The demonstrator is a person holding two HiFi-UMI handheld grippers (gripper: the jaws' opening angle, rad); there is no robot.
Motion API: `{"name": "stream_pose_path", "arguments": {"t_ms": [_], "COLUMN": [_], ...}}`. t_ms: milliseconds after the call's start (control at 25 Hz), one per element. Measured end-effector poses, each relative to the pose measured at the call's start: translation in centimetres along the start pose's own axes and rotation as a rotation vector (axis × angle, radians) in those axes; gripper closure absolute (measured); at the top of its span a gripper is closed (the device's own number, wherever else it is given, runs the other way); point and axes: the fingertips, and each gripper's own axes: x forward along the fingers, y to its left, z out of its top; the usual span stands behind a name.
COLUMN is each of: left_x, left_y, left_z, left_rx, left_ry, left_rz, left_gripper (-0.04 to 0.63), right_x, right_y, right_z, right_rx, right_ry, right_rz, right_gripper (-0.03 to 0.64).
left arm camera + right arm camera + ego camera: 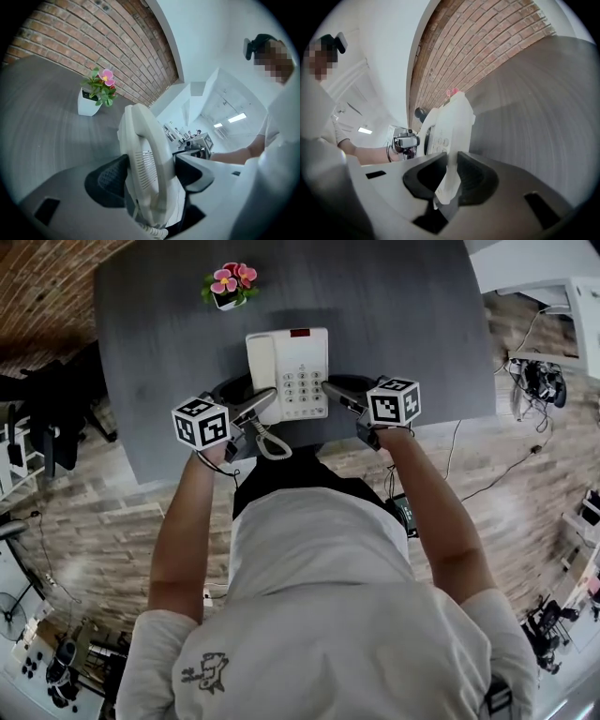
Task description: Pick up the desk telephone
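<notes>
White T-shirt (319,615) of the person filled the near part of head view, both forearms reaching out to the grey table (403,315). Desk telephone (291,371), cream with a keypad and a red strip at its far edge, was at the near middle of the table, held between the two grippers. Left gripper (258,409) had its jaws spread wide around the handset side of the telephone (145,159), both dark pads pressed against the casing. A coiled cord (270,442) looped out below this gripper at the near edge of the table. Right gripper (339,397) had its jaws nearly together, clamped on the thin right rim of the telephone (450,126). Whether the base was clear of the table top could not be told. A white pot of pink flowers (229,285) stood at the far left of the table, well apart from the telephone. Beyond it, in the left gripper view, ran a brick wall (93,37).
</notes>
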Motion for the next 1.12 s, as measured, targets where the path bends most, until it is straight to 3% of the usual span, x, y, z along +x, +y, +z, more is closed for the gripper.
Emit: {"name": "stream_pose_path", "arguments": {"t_ms": [560,760,1120], "left_x": [-4.0,-5.1,-10.7], "left_y": [-3.6,-3.7,-3.6], "left_z": [1.9,1.9,1.3], "left_rx": [0.079,0.068,0.118], "left_ry": [-0.037,-0.043,-0.008], "left_rz": [0.007,-0.010,-0.061], "left_gripper": [0.264,0.265,0.267], "right_x": [-1.6,-1.5,0.9], "right_y": [5.1,6.3,11.8], "right_z": [1.3,1.4,-0.5], "right_rx": [-0.081,-0.078,-0.064], "right_ry": [-0.059,-0.088,-0.160], "right_rz": [0.007,-0.018,-0.075], "right_gripper": [0.545,0.545,0.546]}}
